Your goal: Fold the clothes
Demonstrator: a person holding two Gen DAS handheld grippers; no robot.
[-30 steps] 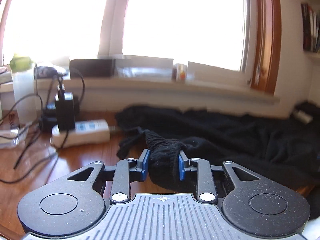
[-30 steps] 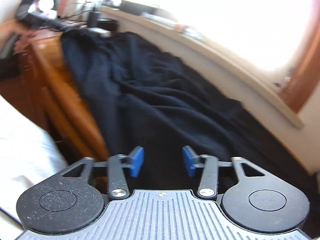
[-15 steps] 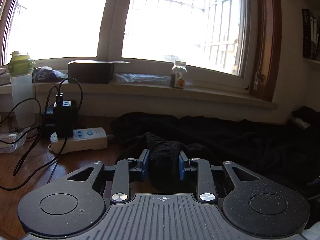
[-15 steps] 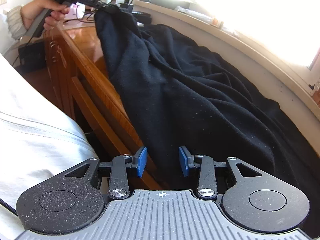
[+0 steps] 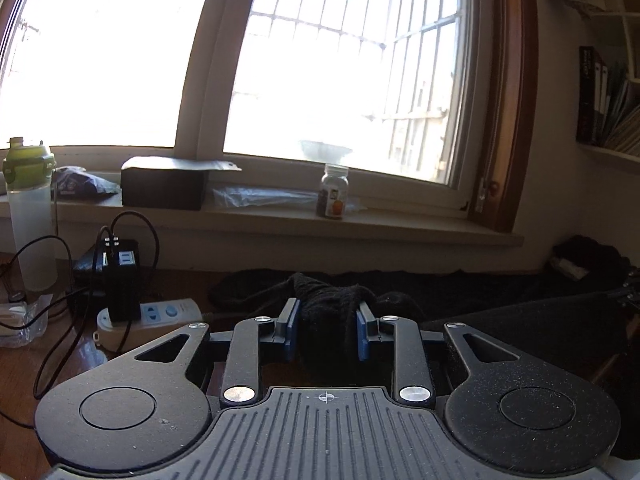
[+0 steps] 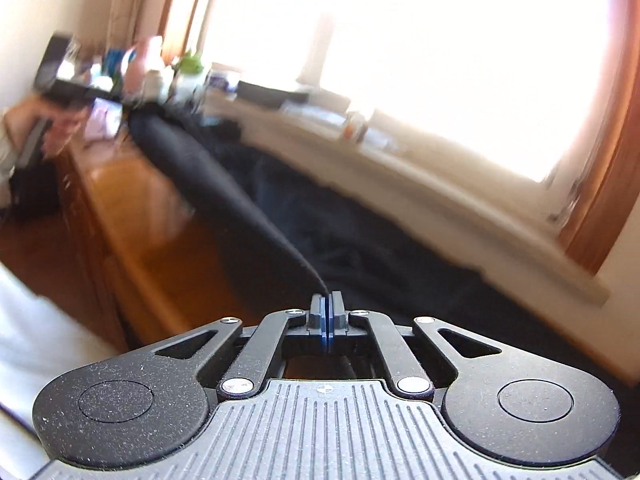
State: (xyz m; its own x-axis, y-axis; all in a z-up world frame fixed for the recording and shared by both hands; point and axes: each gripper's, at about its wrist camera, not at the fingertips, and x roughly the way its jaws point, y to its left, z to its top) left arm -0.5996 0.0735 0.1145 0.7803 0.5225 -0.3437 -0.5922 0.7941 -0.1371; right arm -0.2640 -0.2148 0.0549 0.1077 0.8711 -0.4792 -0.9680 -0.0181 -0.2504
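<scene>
Wood desk (image 6: 132, 216), knit blk garment (image 5: 328, 312) btwn tongs (image 5: 327, 330)

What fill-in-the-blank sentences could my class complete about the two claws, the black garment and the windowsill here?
1. The left claw is shut on a bunch of ____ fabric.
2. The right claw has its blue pads pressed ____.
3. The small jar stands on the ____.
4. The water bottle has a ____ lid.

Missing words: black; together; windowsill; green
</scene>
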